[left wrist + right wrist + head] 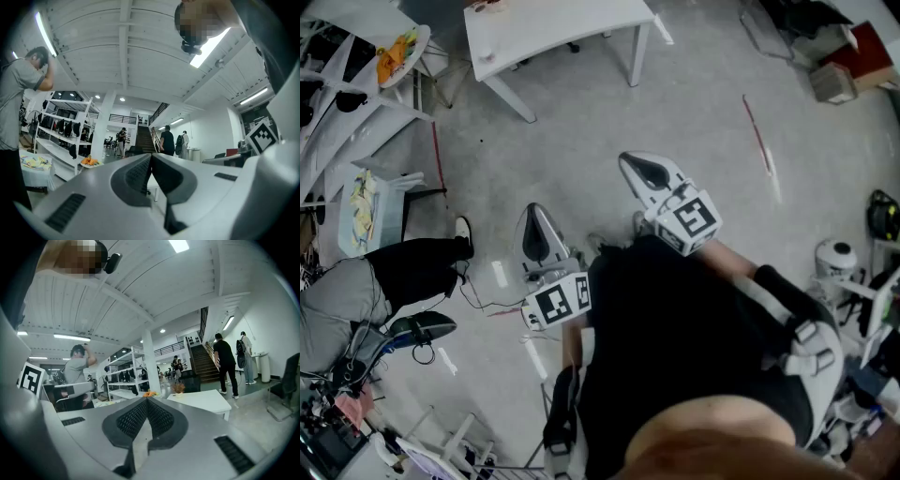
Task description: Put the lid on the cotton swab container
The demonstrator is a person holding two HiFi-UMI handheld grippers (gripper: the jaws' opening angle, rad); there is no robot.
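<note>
No cotton swab container and no lid show in any view. In the head view my left gripper and my right gripper are held up in front of the dark-clothed body, above the grey floor. Both point forward into the room. The left gripper has its jaws pressed together with nothing between them. The right gripper is shut the same way, its ribbed black pads meeting at the tip and holding nothing.
A white table stands ahead on the floor, also seen as the white table with a small plant. A person in a grey shirt stands at the left by white shelves. Other people stand near the stairs. Cables lie on the floor.
</note>
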